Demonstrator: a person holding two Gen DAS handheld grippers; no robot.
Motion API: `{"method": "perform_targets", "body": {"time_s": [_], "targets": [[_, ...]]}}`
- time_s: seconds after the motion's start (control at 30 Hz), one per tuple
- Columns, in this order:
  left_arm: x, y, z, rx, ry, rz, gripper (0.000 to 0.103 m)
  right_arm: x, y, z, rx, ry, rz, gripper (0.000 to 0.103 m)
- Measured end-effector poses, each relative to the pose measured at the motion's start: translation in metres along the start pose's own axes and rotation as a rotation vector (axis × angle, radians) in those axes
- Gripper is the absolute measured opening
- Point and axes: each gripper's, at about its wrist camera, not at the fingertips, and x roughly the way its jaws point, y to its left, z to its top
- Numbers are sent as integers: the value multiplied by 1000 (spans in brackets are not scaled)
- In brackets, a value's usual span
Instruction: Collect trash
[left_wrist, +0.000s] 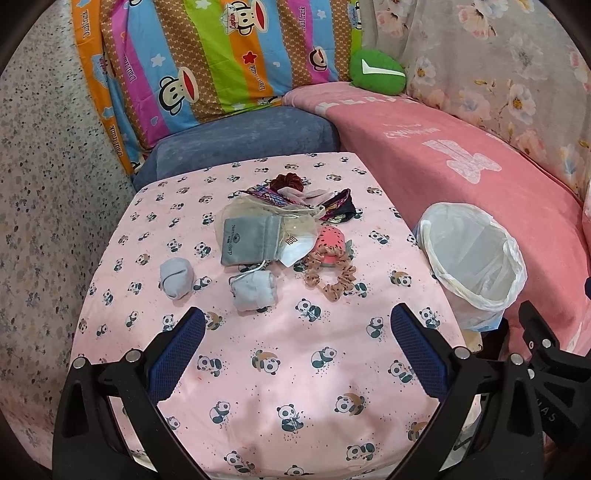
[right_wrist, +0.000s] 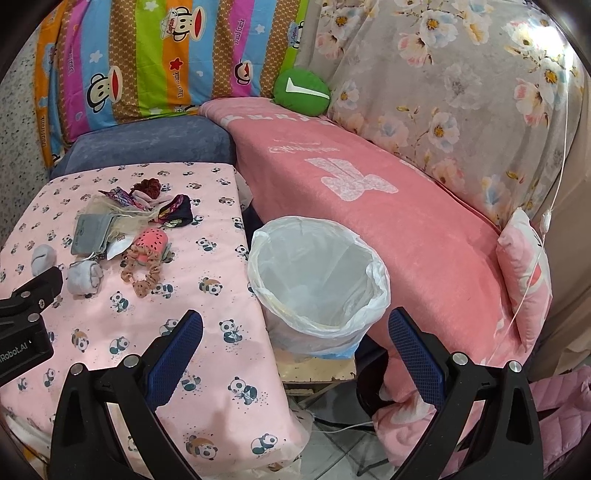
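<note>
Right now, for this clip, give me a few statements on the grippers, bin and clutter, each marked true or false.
1. Both the left gripper and the right gripper are open and hold nothing. True.
2. The bin has a white bag as liner. True.
3. The bin stands on the panda cloth. False: it stands off the cloth's edge, between it and the pink blanket.
4. The two grey sock balls already lie in the bin. False: both lie on the cloth.
5. The scrunchie lies on the cloth beside the grey pouch. True.
6. The green cushion lies on the cloth. False: it rests at the far end of the blanket.
</note>
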Motion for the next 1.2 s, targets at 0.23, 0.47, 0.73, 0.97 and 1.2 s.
{"method": "perform_targets", "body": {"time_s": [0.23, 0.47, 0.73, 0.97, 1.2], "targets": [[2, 0, -1, 1, 2, 1, 96, 1, -2, 2, 4, -1, 2, 96], [3, -1, -1, -2, 6, 0, 96, 0, -2, 3, 3, -3, 0, 96], [3, -2, -2, 0, 8, 1, 96, -1, -5, 4, 4, -2, -6, 96], [4, -2, -2, 0, 8, 2, 96, -1, -5, 4, 2, -1, -6, 96], [4, -3, -2, 3, 8, 2, 96, 0, -5, 4, 3, -2, -5, 96]]}}
